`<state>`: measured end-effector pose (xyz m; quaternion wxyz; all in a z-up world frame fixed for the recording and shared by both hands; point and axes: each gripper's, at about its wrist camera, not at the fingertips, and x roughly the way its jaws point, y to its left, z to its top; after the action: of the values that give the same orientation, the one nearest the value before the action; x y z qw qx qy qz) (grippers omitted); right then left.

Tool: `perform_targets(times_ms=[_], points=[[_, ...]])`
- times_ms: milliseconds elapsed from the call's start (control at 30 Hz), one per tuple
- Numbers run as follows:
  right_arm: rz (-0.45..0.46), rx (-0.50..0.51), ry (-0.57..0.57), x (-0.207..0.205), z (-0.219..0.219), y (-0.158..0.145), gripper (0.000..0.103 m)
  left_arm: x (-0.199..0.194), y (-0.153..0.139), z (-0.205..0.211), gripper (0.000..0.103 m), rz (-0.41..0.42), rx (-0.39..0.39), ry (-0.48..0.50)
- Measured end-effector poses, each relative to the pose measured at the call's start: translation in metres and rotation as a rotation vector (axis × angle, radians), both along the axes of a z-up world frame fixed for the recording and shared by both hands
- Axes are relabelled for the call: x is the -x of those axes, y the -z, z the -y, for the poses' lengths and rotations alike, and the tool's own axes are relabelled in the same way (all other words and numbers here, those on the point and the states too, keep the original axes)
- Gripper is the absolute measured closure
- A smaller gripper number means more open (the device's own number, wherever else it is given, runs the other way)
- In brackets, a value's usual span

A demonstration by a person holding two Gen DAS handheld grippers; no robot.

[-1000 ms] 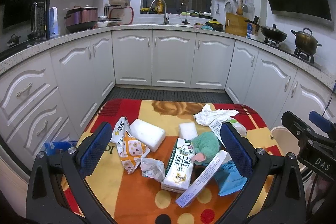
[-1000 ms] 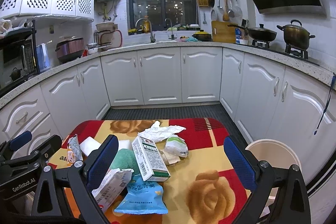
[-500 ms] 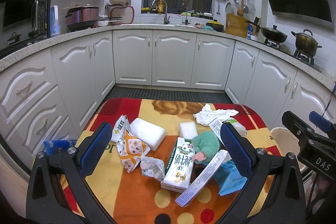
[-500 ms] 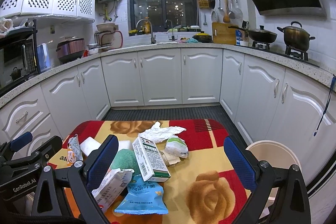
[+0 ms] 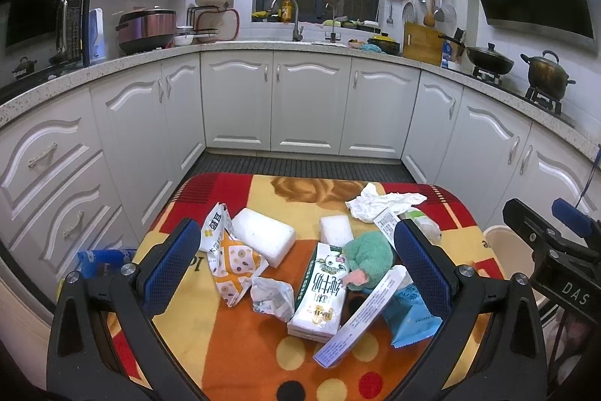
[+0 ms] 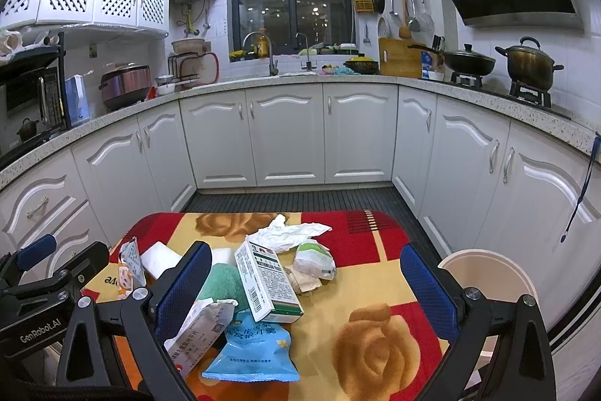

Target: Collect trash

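Crumpled wrappers [image 5: 272, 292], cartons and a blue packet [image 6: 253, 348] litter the tabletop [image 6: 379, 341]; cream bin [image 6: 488, 275] beside it; both grippers' fingers spread, empty

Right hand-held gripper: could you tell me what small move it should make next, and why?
Probably lower the right hand-held gripper onto the upright white carton. Both grippers are open and empty above the table, the carton stands between the right one's fingers, and the cream bin is beside the table on that side.
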<state>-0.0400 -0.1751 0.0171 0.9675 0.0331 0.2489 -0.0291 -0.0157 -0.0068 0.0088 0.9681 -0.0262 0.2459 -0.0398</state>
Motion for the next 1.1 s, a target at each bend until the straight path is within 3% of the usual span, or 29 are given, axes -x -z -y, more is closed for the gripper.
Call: perform_targets(times_ms=[1100], points=[[-0.025,0.008,0.004,0.0000,0.0085,0.0045,0.003,-0.0007,0.0067,0.0022,0.000,-0.012,-0.010,-0.007]])
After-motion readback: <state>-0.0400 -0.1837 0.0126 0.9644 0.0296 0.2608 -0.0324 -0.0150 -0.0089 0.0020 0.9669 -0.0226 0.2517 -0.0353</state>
